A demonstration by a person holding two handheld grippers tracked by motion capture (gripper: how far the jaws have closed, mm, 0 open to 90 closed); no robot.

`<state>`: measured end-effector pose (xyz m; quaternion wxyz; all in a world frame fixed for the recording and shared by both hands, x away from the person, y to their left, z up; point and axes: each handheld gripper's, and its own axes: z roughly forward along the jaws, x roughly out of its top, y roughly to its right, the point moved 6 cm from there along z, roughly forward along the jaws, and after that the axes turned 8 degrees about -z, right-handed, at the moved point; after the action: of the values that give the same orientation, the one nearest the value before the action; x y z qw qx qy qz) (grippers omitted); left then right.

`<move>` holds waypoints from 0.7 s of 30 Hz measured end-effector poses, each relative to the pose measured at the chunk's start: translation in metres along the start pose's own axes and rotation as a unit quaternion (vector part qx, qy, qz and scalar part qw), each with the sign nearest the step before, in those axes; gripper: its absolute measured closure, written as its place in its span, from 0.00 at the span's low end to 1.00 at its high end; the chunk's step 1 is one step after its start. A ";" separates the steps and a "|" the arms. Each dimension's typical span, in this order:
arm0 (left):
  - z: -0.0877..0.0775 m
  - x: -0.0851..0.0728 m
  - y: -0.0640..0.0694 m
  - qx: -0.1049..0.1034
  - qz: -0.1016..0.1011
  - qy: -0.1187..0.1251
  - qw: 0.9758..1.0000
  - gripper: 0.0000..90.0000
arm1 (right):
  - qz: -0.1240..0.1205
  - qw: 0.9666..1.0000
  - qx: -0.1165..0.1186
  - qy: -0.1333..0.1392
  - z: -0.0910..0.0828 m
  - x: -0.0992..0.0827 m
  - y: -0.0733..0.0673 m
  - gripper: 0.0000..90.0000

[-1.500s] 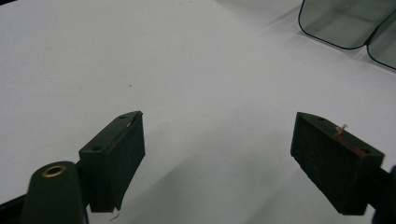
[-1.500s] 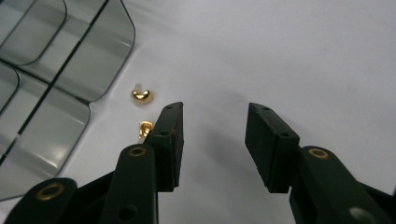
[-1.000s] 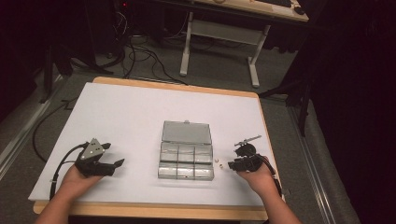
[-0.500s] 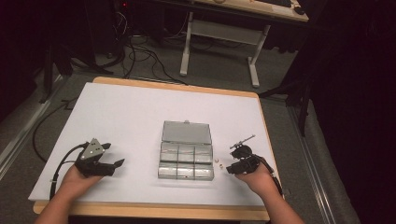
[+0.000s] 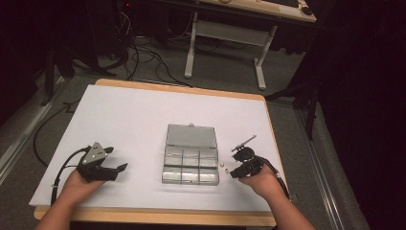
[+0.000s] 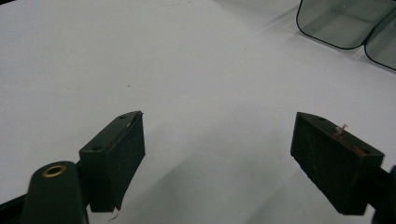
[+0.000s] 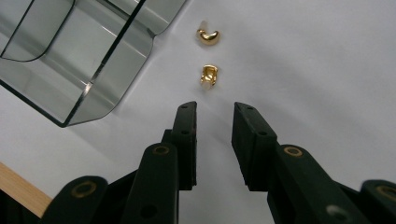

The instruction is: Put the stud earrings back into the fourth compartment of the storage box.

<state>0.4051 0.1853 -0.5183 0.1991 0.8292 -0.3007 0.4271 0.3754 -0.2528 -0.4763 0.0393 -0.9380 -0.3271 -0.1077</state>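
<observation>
Pointing at two small gold pieces on the white table [image 5: 134, 115], our right gripper [image 7: 214, 109] has its jaws narrowed to a slim gap; they have just been closing, and nothing sits between them. The nearer gold piece [image 7: 208, 74] lies just ahead of the tips, untouched, and the farther gold piece [image 7: 208, 36] lies just beyond it. Both rest on the table just beside the right edge of the clear compartment box [image 5: 190, 164], which we take as our landmark (in the high view they are two pale specks [image 5: 223, 167] between box and gripper). We count two gold pieces, one box with six compartments, its lid lying open behind it, and two grippers. Our left gripper [image 6: 217, 140] hangs well to the left of the box with jaws wide apart, holding nothing. We can read no writing anywhere.
</observation>
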 end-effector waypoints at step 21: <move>0.000 0.000 0.000 -0.001 0.000 -0.002 1.000 0.20 | -0.018 1.000 -0.004 -0.014 0.014 0.015 -0.004 0.83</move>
<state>0.4051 0.1852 -0.5184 0.1997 0.8294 -0.3021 0.4255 0.3866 -0.2386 -0.4866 0.0290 -0.9336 -0.3438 -0.0970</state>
